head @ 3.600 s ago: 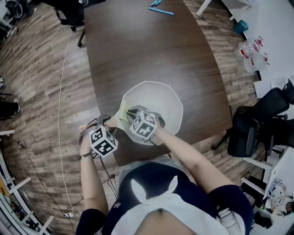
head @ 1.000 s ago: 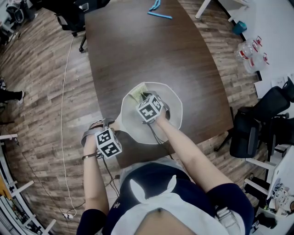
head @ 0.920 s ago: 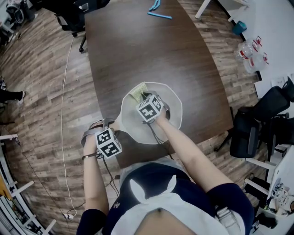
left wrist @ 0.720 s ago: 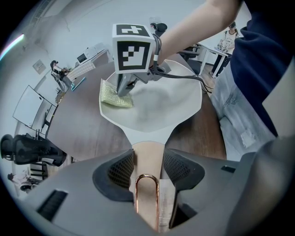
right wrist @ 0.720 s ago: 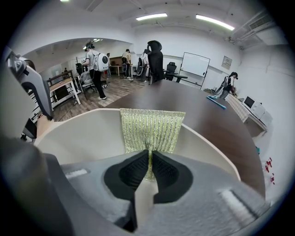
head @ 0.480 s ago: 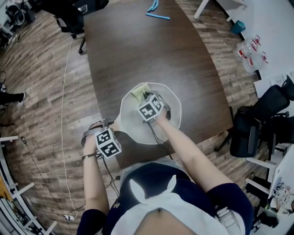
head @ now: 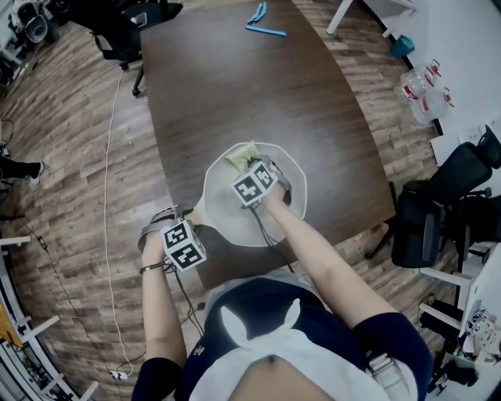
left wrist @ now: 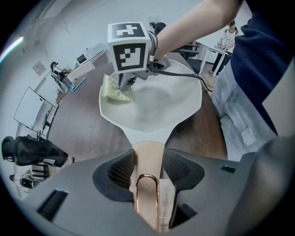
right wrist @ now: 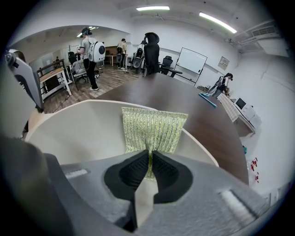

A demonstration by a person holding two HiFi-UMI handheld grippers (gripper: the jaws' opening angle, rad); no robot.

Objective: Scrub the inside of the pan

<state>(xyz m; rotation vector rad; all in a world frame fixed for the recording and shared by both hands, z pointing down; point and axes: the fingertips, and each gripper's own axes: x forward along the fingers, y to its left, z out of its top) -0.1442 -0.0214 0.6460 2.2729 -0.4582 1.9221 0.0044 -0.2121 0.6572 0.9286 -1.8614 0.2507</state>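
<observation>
A pale cream pan (head: 282,215) sits near the front edge of a dark brown table (head: 235,86). Its wooden handle (left wrist: 148,166) with a copper loop sticks out toward me, and my left gripper (left wrist: 148,167) is shut on that handle. My right gripper (right wrist: 150,167) is inside the pan, shut on a yellow-green scrubbing cloth (right wrist: 154,129). The cloth (head: 239,159) lies against the pan's far left wall (left wrist: 117,88). In the head view the left gripper's marker cube (head: 182,244) is below the pan's left side, the right one (head: 254,184) over the pan.
A blue tool (head: 262,22) lies at the table's far end. Office chairs (head: 438,211) stand to the right, another (head: 129,23) at the far left. A white cable (head: 106,196) runs over the wooden floor. People stand in the background (right wrist: 90,55).
The right gripper has slid the cloth from the pan's near left side to its far left wall, then shifted slightly. The left gripper has stayed on the handle.
</observation>
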